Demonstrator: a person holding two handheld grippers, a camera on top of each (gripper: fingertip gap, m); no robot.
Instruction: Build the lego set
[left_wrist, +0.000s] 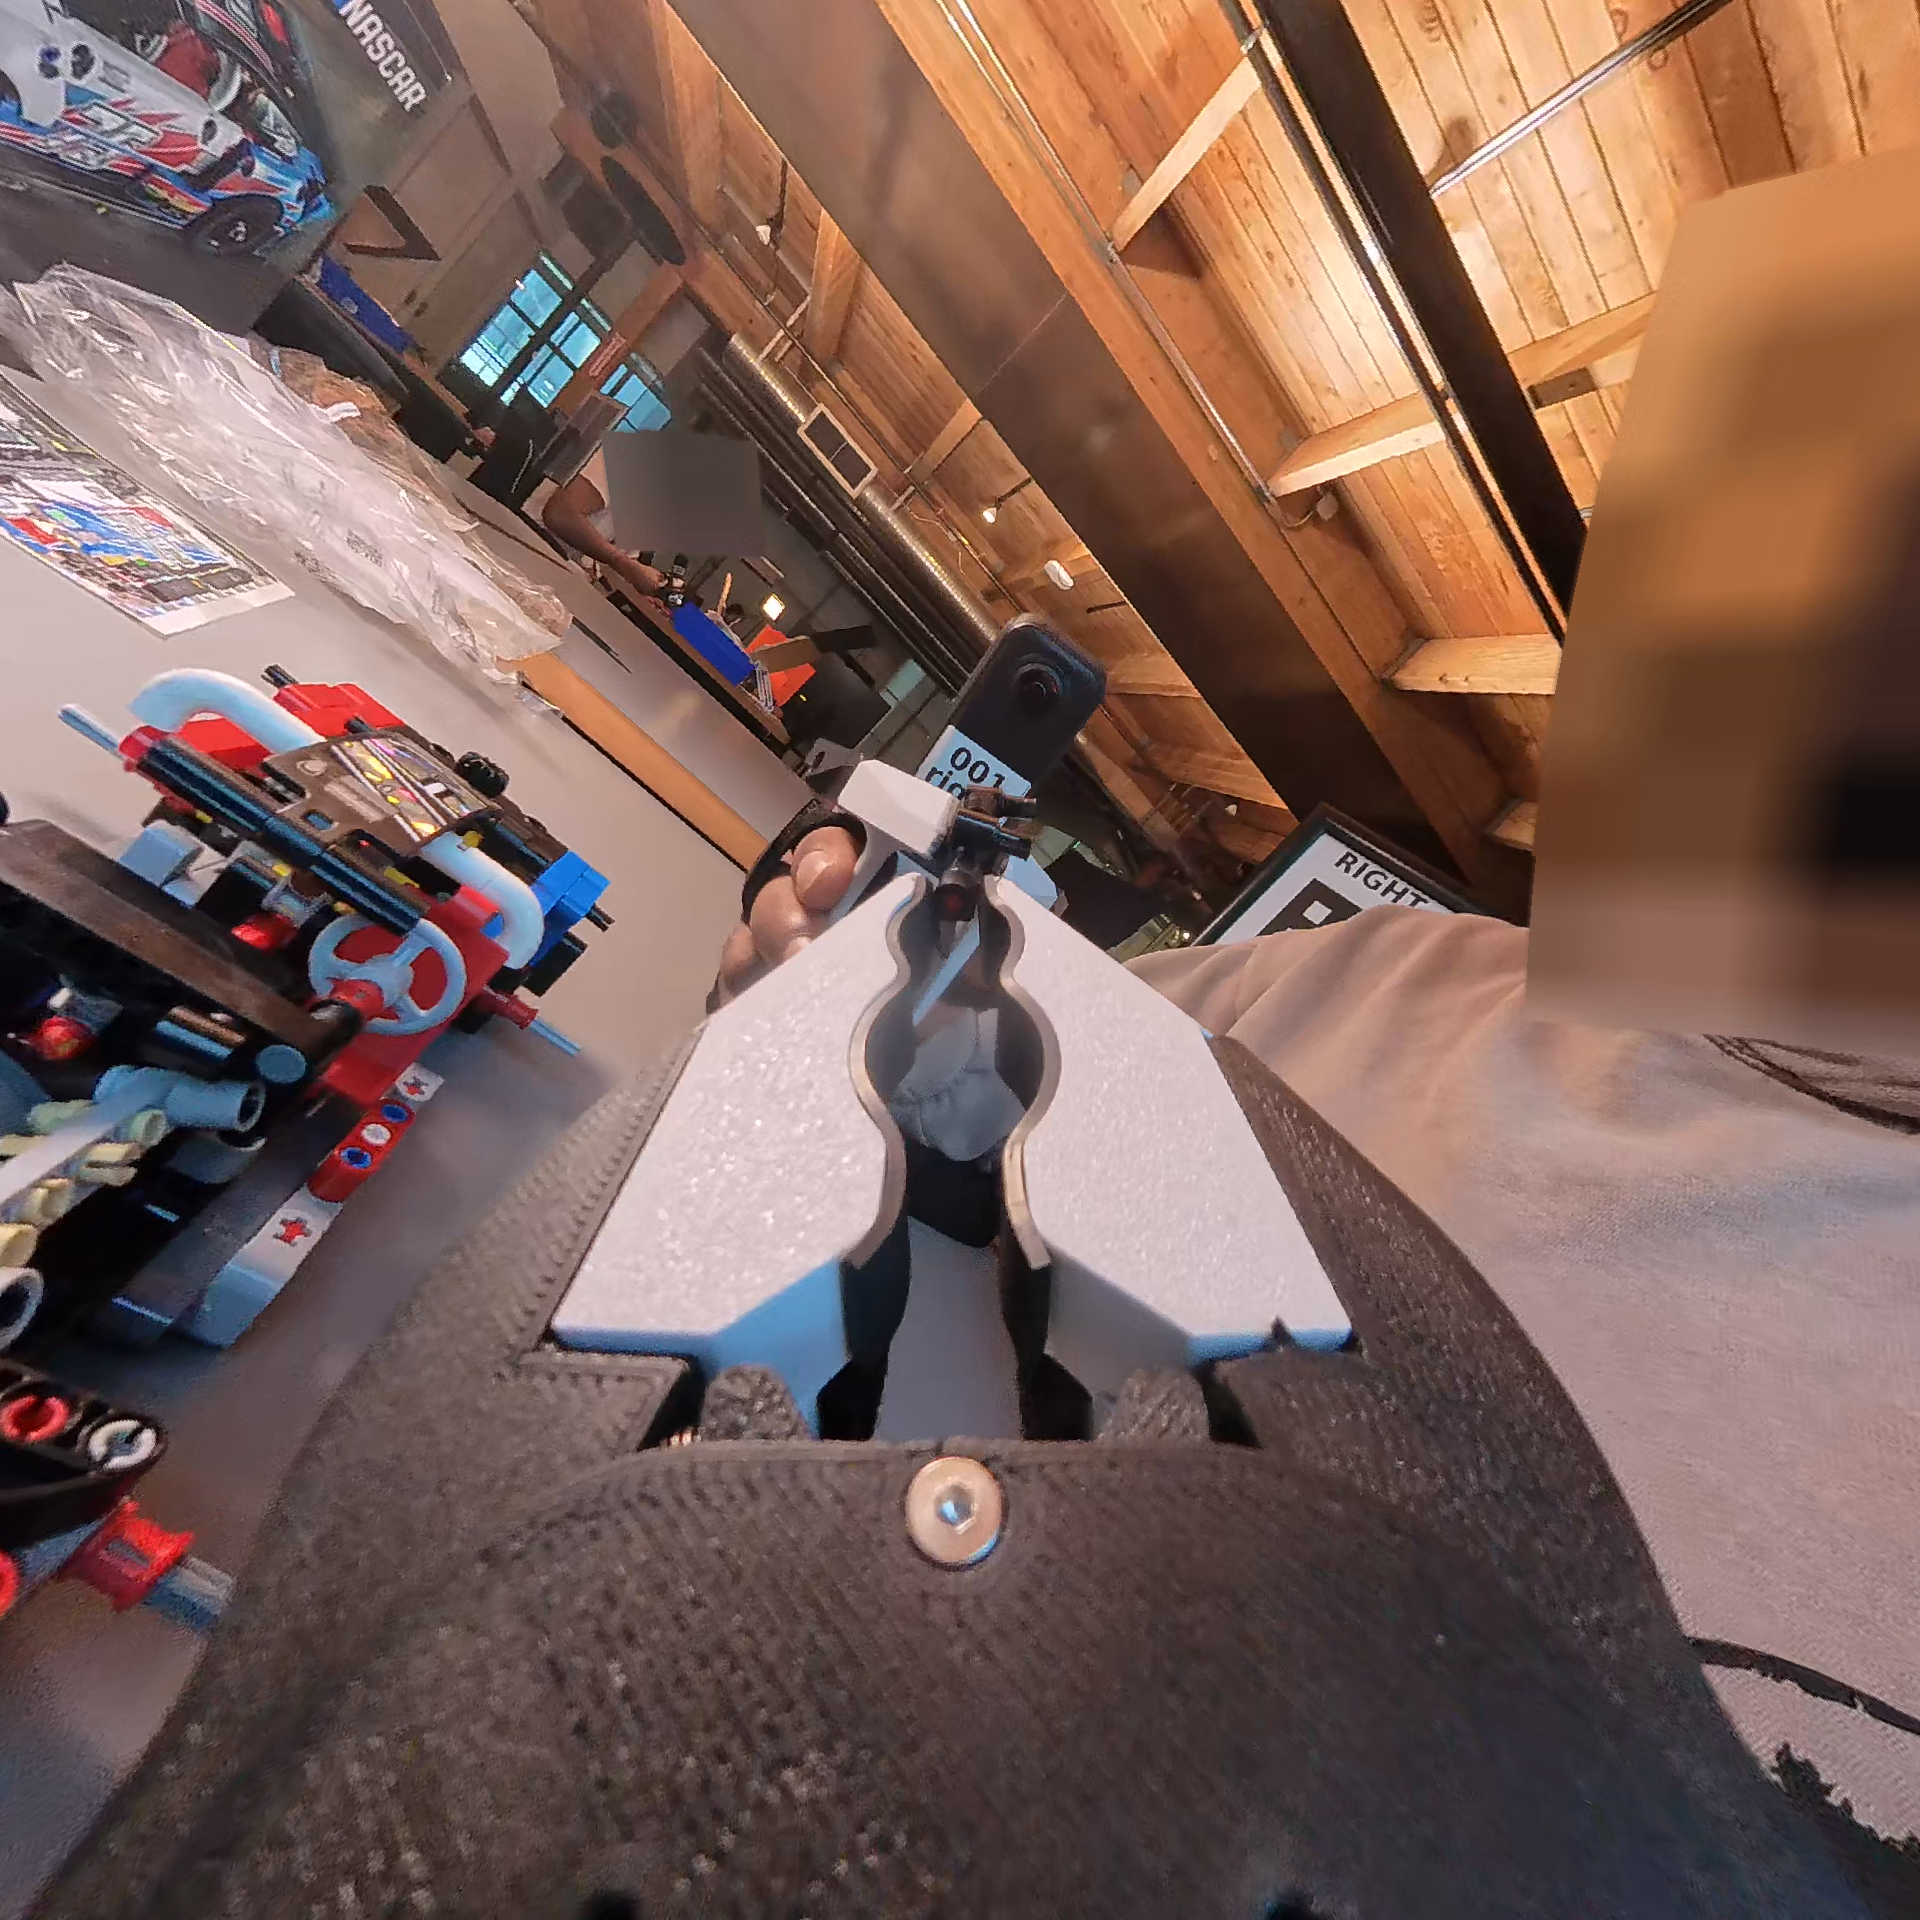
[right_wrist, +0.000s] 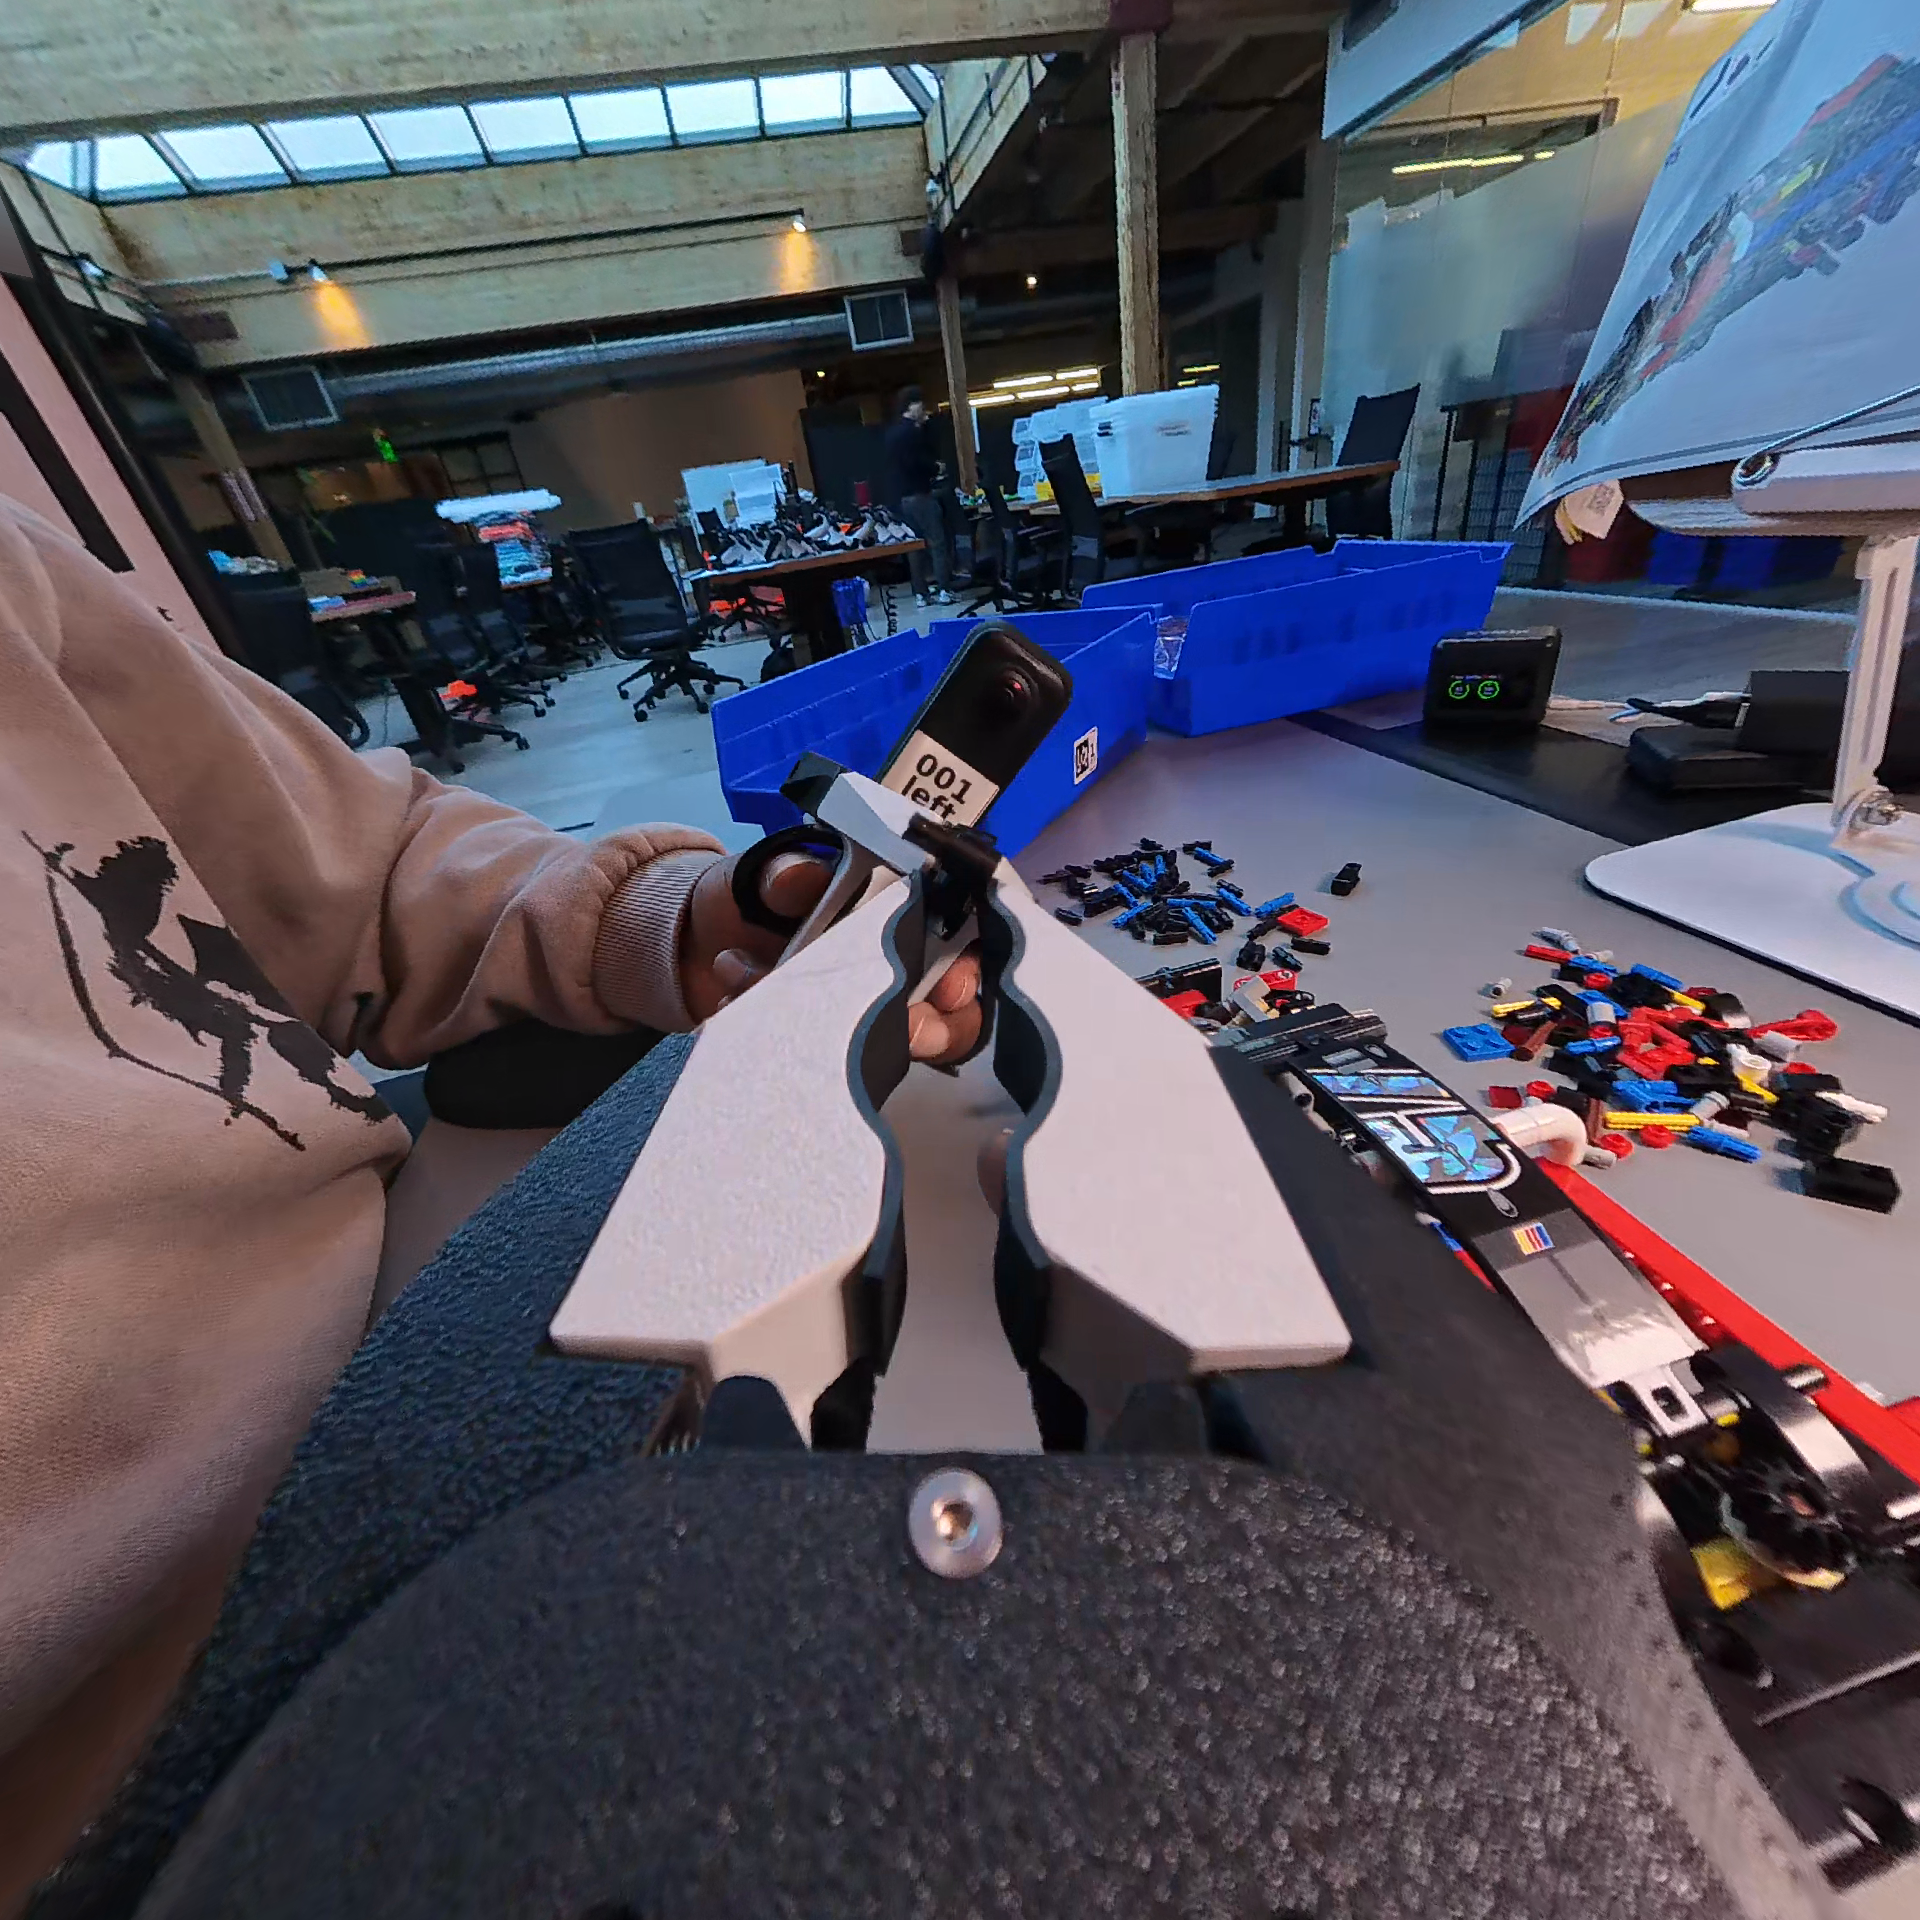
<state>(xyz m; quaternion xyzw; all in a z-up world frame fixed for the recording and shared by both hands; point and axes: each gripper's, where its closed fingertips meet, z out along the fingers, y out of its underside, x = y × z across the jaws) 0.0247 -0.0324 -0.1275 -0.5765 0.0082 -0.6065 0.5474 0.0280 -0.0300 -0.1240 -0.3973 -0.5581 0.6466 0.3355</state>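
Table (right_wrist: 1403, 904): grey, spread out to the right of the right jaws; it carries everything not held.
Car (left_wrist: 343, 914): the half-built red, black and white model stands on the table well left of the left jaws, parked there, I judge, while a small part is prepared in the air.
Loose pieces (right_wrist: 1662, 1081): two heaps ahead and right of the right jaws, within easy reach for picking.
Left gripper (left_wrist: 958, 902): jaws together, tips clamped on the small black piece.
Right gripper (right_wrist: 951, 883): faces the left one tip to tip; its jaws also close on that piece.
Black piece (left_wrist: 982, 831): tiny, red-tipped, pinched at the meeting tips, probably so both grippers can press or turn it together.
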